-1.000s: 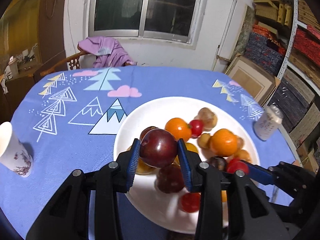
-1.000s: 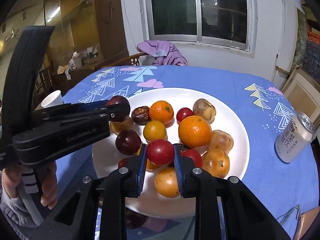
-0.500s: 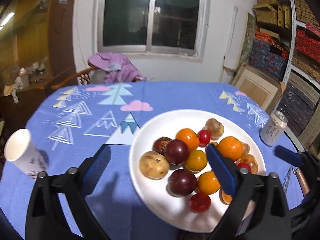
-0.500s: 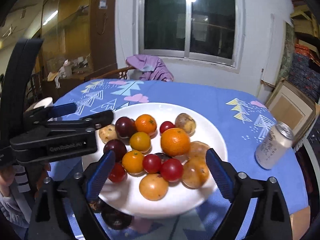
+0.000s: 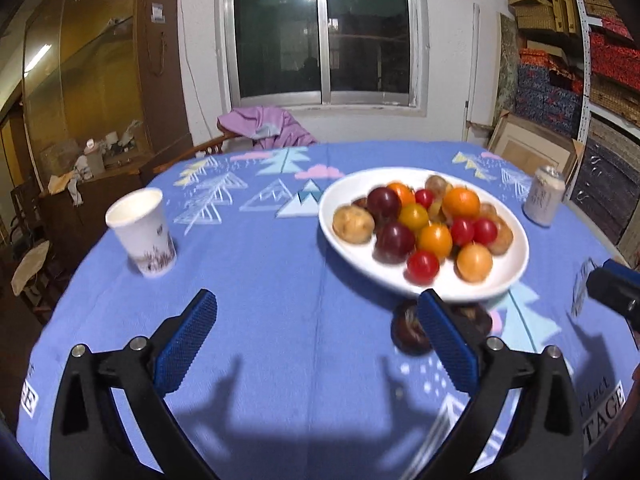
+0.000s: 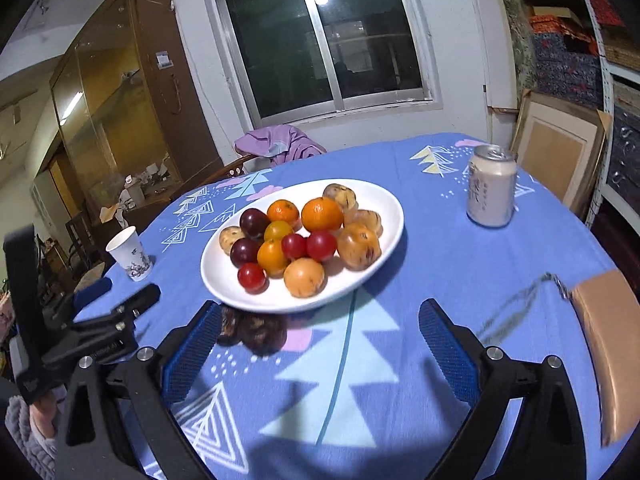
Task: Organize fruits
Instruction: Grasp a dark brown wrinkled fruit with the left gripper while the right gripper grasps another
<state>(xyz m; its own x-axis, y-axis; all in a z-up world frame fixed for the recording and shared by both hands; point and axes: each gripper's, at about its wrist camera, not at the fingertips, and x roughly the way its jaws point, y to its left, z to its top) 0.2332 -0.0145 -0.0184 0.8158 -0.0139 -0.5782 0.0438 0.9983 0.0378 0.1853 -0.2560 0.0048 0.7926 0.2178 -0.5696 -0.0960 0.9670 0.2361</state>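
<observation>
Blur smears the near half of the white plate (image 5: 516, 276) in the left wrist view, softening the fruit there. A dark fruit (image 5: 408, 330) on the cloth sits partly behind the left gripper's (image 5: 320, 344) right finger, its kind unclear; on the right wrist view, dark fruits (image 6: 256, 330) tuck under the plate rim (image 6: 384, 208). The keys (image 6: 520, 308) are motion-blurred, and the tan object (image 6: 608, 344) runs off the right edge.
</observation>
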